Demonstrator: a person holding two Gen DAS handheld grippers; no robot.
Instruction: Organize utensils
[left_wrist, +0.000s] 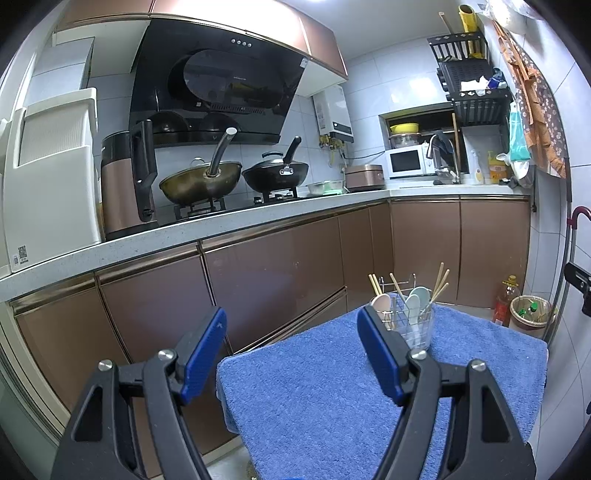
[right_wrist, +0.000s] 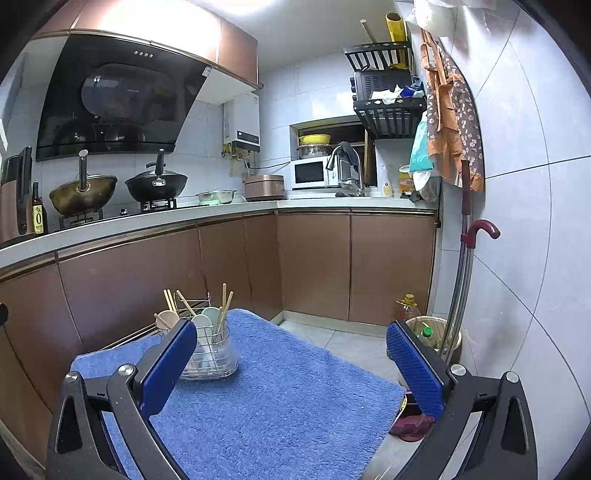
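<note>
Both claws released, left claw (left_wrist: 291, 328), right claw (right_wrist: 291, 345), utensil holder (right_wrist: 210, 354) w/ spoons, chopsticks

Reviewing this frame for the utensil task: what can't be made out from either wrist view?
- Left wrist view: the near left side of the utensil holder is hidden behind a finger of the open left claw.
- Right wrist view: the holder's left side is covered by a finger of the open right claw.
- Both views: the exact count of chopsticks and spoons; they overlap.
- The blue towel: near edge hidden by the claws.
</note>
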